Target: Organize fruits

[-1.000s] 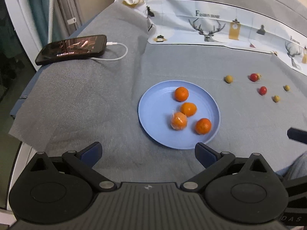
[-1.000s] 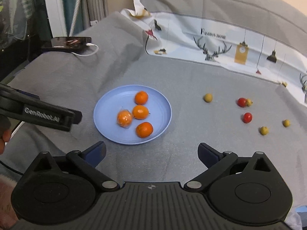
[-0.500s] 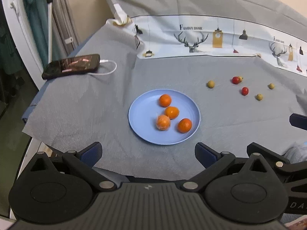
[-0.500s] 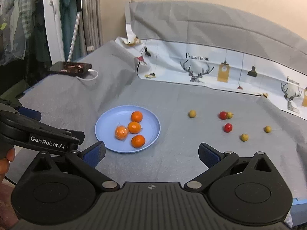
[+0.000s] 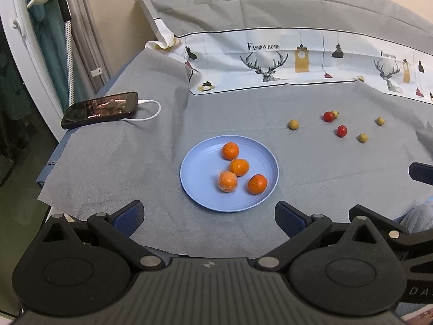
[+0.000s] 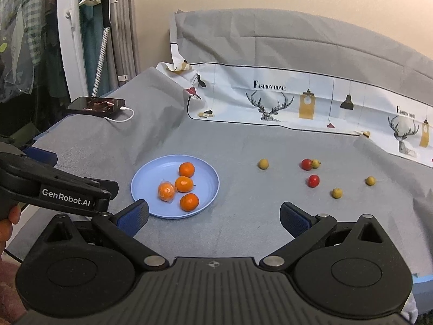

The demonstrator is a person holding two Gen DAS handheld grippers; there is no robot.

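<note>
A blue plate [image 5: 200,189] [image 6: 146,192] on the grey cloth holds several oranges [image 5: 239,166] [image 6: 184,184], one of them wrapped in clear film [image 5: 227,181]. To its right lie two red cherry tomatoes [image 5: 341,130] [image 6: 313,180] and several small yellow-green fruits [image 5: 293,124] [image 6: 263,163]. My left gripper [image 5: 208,214] is open and empty, near the front edge short of the plate. My right gripper [image 6: 213,216] is open and empty, back from the plate and the loose fruit. The left gripper's body also shows in the right wrist view [image 6: 65,193].
A black phone [image 5: 100,109] with a white cable lies at the far left of the cloth. A printed white sheet with deer [image 5: 270,62] runs along the back. A white rack and a steamer pole [image 6: 104,40] stand beyond the left edge.
Both grippers have drawn back and up from the table, so the plate and fruit look smaller and farther. Both stay open and empty. No fruit has moved.
</note>
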